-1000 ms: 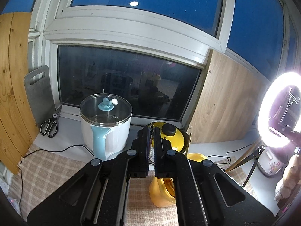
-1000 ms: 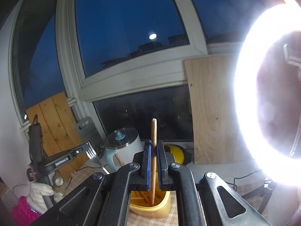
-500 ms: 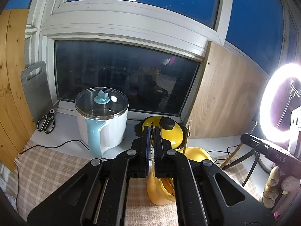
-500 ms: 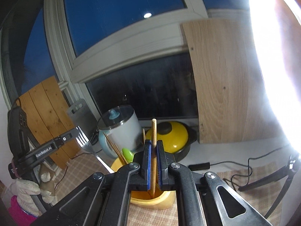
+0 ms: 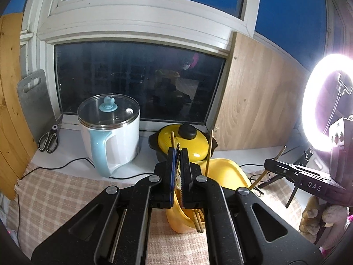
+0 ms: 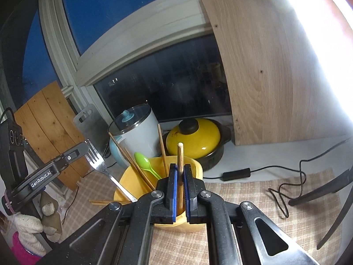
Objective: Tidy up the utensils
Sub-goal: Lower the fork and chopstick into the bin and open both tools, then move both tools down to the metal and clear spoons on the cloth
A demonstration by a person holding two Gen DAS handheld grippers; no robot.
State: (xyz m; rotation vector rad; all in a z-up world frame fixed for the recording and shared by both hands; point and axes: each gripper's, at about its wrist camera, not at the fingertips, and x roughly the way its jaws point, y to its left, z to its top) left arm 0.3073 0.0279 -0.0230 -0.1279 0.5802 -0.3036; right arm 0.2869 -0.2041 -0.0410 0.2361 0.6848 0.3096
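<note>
A wooden chopstick (image 6: 180,172) is being clamped upright by the right gripper (image 6: 180,190) and a fork (image 6: 103,167) by the left gripper (image 5: 178,176); both should be released low inside the yellow holder (image 6: 130,176).

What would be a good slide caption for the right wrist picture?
Right gripper lowers a wooden chopstick into the yellow holder while the left gripper brings a fork.

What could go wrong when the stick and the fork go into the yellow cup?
1. The right tongs hold a wooden chopstick upright at the yellow cup. The left tongs hold a fork right beside it, so the two might bump.
2. The cup already has slanting chopsticks and a green spoon in it. The new stick may snag on them or tip the cup.
</note>
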